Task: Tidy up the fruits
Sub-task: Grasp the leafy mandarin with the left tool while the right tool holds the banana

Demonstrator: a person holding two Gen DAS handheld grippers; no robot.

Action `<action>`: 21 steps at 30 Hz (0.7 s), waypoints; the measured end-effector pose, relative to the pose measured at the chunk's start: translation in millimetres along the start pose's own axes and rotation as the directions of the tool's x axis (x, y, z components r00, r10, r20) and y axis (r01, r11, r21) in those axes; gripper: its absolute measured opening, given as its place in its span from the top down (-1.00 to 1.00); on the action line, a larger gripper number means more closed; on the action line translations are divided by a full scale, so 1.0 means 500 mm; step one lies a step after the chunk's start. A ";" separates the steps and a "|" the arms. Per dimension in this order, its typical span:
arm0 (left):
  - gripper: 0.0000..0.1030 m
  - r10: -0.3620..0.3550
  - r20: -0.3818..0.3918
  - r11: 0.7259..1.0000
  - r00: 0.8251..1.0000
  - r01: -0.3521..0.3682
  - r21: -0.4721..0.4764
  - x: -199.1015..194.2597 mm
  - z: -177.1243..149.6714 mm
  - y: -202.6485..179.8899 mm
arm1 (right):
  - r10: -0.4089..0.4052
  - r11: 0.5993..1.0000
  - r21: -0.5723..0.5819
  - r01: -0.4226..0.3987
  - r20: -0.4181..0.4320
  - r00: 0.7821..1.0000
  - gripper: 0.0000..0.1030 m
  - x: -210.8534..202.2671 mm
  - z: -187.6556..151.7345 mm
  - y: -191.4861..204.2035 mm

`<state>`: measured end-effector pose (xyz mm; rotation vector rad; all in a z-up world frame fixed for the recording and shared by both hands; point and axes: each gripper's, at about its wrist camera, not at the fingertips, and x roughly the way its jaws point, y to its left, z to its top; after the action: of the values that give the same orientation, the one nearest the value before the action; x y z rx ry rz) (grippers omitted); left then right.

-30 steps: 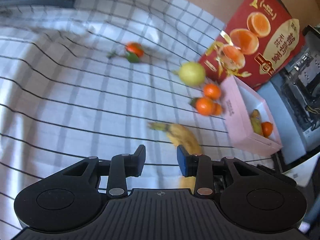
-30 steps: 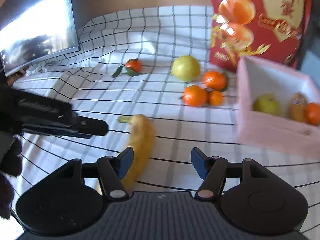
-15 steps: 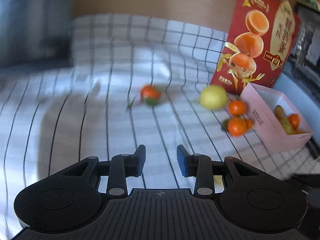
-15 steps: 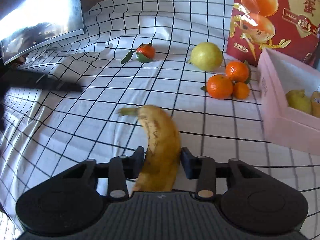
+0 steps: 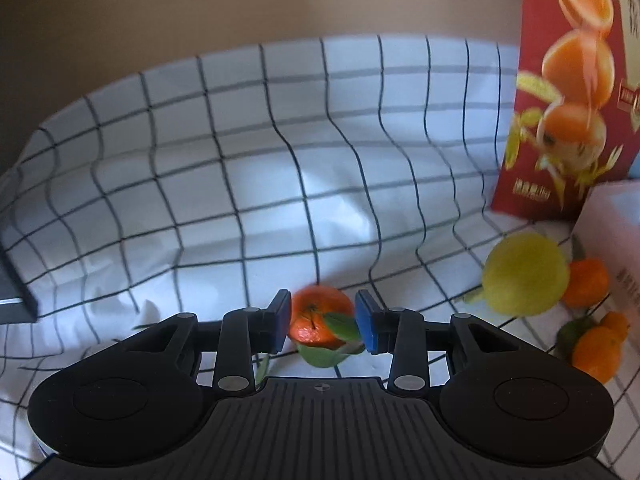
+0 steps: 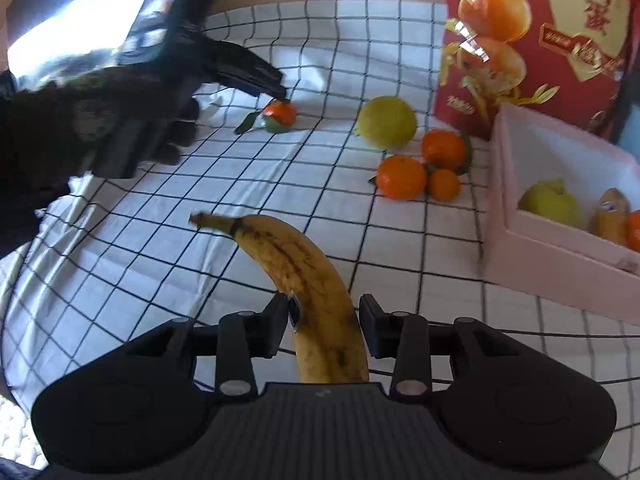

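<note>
My left gripper point(image 5: 322, 326) is open around a small tangerine with green leaves point(image 5: 318, 314); the pads flank it without clearly pressing. From the right wrist view the left gripper point(image 6: 276, 94) reaches over that tangerine point(image 6: 281, 114). My right gripper point(image 6: 324, 326) is shut on a spotted banana point(image 6: 308, 276), stem pointing away to the left. A yellow-green pear point(image 6: 386, 122) point(image 5: 526, 274) and three tangerines point(image 6: 401, 177) lie near a pink box point(image 6: 532, 256) holding a pear, a banana piece and a tangerine.
A red printed fruit carton point(image 6: 536, 36) stands behind the pink box. The checked tablecloth point(image 6: 320, 60) is wrinkled and rises at the back against a tan wall. A dark monitor point(image 6: 60, 28) sits at the far left.
My left gripper moved forward to the leafy tangerine, which now sits between its pads. My right gripper closed on the banana and lifted it slightly toward the right.
</note>
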<state>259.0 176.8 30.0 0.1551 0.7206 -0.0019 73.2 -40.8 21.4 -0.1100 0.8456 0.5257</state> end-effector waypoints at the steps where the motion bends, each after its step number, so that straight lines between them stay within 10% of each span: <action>1: 0.11 0.016 -0.002 1.000 1.000 -0.016 0.010 0.010 -0.002 -0.005 | 0.012 1.000 -0.007 -0.012 -0.007 1.000 0.27 0.004 -0.001 0.001; 6: -0.41 0.020 -0.012 0.999 1.000 -0.020 0.026 0.037 -0.010 -0.021 | 0.055 0.998 -0.029 -0.056 -0.034 0.998 0.15 0.021 -0.011 0.002; 13: -0.29 -0.056 -0.068 0.982 0.996 0.042 -0.184 0.064 -0.006 0.034 | 0.057 0.994 -0.089 -0.062 -0.053 0.997 0.06 0.028 -0.005 0.000; 21: 0.02 -0.083 -0.125 0.976 0.989 0.055 -0.210 0.047 -0.012 0.039 | 0.026 0.992 -0.125 -0.030 -0.036 0.999 -0.08 0.038 -0.005 0.009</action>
<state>273.6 198.2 12.8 -0.0689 0.8545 0.0167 79.5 -30.1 6.2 -0.2229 0.8486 0.6048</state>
